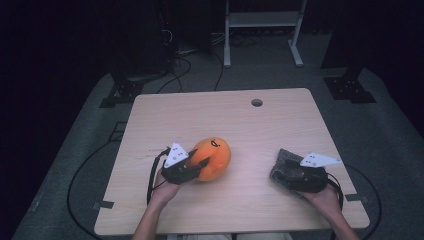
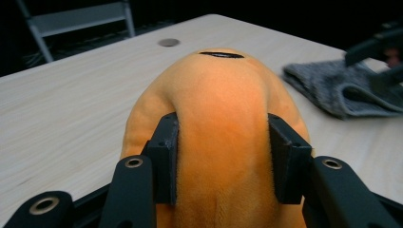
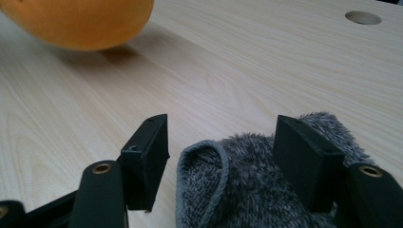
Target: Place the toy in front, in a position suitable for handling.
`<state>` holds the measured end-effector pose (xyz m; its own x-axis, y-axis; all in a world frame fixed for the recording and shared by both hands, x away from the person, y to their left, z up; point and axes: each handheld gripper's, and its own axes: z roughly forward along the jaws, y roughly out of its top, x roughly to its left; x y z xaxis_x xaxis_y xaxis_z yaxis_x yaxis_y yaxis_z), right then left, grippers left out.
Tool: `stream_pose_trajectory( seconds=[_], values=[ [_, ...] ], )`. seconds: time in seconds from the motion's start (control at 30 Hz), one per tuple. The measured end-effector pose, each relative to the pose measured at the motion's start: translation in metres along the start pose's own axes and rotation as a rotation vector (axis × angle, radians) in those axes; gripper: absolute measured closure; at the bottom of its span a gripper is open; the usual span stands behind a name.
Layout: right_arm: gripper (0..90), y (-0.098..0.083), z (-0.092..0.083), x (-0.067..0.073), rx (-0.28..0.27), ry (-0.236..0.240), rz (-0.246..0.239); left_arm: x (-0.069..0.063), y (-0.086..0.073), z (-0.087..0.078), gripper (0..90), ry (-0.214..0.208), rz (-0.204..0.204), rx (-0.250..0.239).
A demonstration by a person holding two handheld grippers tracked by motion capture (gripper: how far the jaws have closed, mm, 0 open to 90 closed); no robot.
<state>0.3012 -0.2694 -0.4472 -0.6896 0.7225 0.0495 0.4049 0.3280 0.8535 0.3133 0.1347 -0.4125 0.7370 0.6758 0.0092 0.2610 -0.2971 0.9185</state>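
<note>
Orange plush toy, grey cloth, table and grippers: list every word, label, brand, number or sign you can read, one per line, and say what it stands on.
None: no readable text in any view.
Orange plush toy: a stitched black mark on top, not a letter or number.
Grey cloth: no label visible.
Table: bare wood with a round hole, no print.
Left gripper and right gripper: their plates carry dots, no writing.

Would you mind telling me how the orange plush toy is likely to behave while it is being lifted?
The orange plush toy looks soft: the left gripper is shut on it and its jaws sink into the fur, so it will probably squash rather than slip. It seems light for its size. Being rounded, it may roll on the table if released.
</note>
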Motion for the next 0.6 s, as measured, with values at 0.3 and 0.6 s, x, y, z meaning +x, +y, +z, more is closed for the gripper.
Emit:
stream_pose_trajectory(
  seconds=[0.3, 0.6],
  values=[
    [38.7, 0.002, -0.001, -0.012, -0.019, -0.018, 0.031, -0.029, 0.0, 0.018, 52.1, -0.12, 0.076, 0.015],
    [38.6, -0.001, 0.003, -0.027, 0.01, -0.06, 0.083, -0.049, -0.001, 0.031, 51.1, -0.203, 0.141, 0.026]
  ],
)
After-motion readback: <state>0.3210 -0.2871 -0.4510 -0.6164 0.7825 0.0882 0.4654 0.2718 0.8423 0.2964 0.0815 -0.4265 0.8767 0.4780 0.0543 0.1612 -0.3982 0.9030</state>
